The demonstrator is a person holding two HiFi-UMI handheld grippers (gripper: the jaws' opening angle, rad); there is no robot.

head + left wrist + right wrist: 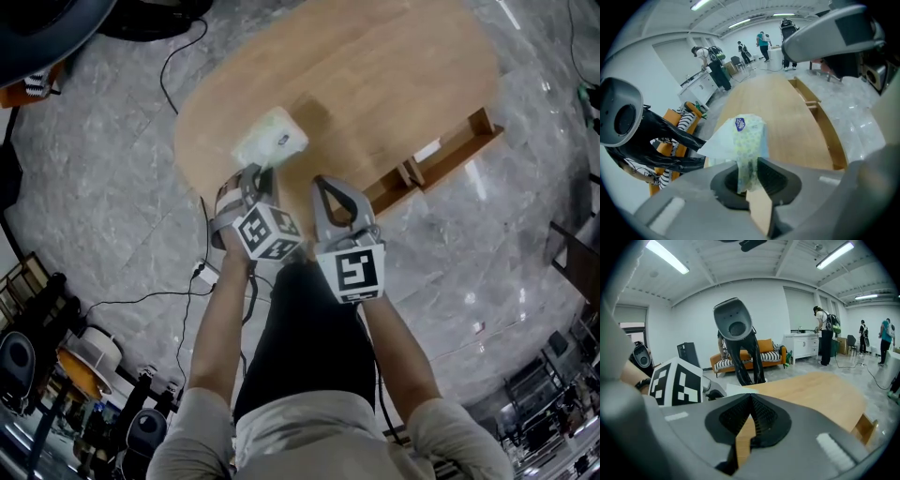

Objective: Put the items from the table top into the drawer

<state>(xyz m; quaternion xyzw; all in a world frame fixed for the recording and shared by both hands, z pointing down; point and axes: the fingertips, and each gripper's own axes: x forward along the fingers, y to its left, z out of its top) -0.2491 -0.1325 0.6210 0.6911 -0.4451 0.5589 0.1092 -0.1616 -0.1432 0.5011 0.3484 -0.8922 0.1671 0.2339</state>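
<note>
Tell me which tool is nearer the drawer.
Right. The right tool sits left of the drawer in the head view; the left tool, clamped on the tissue pack, is farther left.

place: lab-like open hall — signs: strip lights [665, 256] | floor cables [164, 70] | orange sofa [771, 345] | people [826, 338] working

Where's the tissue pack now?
The tissue pack is left of centre in the head view, clamped in the left gripper over the wooden table, open drawer to its right.
</note>
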